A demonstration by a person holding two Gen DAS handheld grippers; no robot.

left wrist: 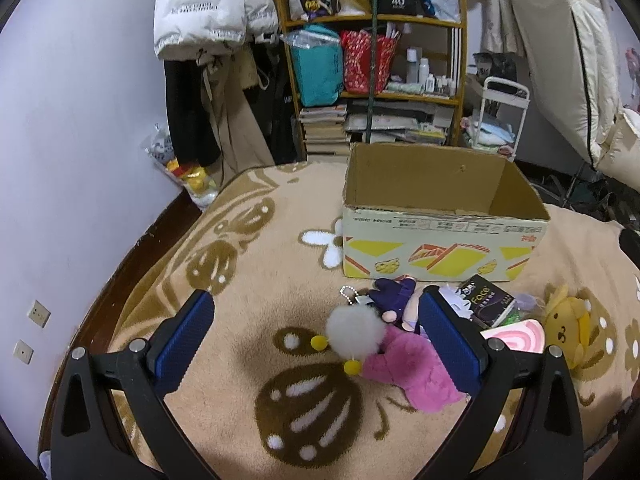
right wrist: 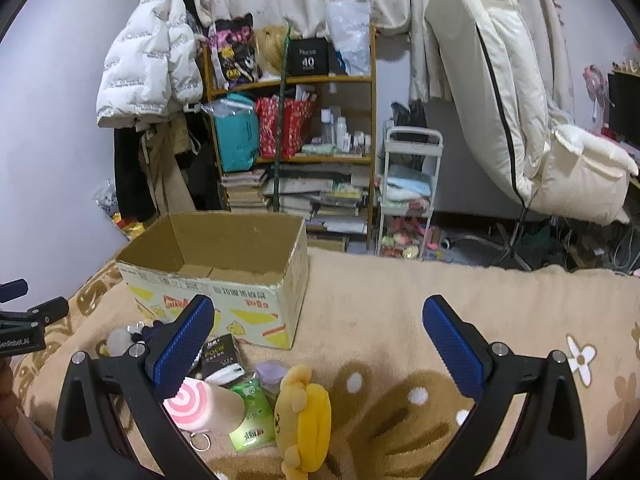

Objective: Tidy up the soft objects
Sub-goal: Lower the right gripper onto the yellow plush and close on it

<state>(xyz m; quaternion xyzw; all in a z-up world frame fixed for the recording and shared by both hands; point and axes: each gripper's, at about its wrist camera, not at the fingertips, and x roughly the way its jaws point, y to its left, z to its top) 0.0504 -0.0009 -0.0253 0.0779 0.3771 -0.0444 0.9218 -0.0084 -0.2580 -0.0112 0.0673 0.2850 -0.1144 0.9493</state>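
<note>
An open cardboard box [left wrist: 444, 248] stands on the tan blanket [left wrist: 248, 272]; it also shows in the right wrist view [right wrist: 224, 300]. In front of it lie a pink plush [left wrist: 408, 368] with a white pompom [left wrist: 354, 332], a purple doll [left wrist: 394, 294], a black tissue pack [left wrist: 490, 300], a pink swirl roll [left wrist: 518, 334] and a yellow plush [left wrist: 566, 326]. My left gripper [left wrist: 316, 336] is open, its jaws either side of the pompom and pink plush. My right gripper [right wrist: 318, 344] is open above the yellow plush [right wrist: 304, 412], swirl roll [right wrist: 204, 404] and green pack [right wrist: 252, 416].
A cluttered wooden shelf [left wrist: 376, 60] with bags and books stands behind the box, coats [left wrist: 208, 12] hang to its left, a white cart [right wrist: 408, 192] and a folded cream mattress [right wrist: 500, 92] to its right. The blanket's left edge [left wrist: 132, 252] drops off near the wall.
</note>
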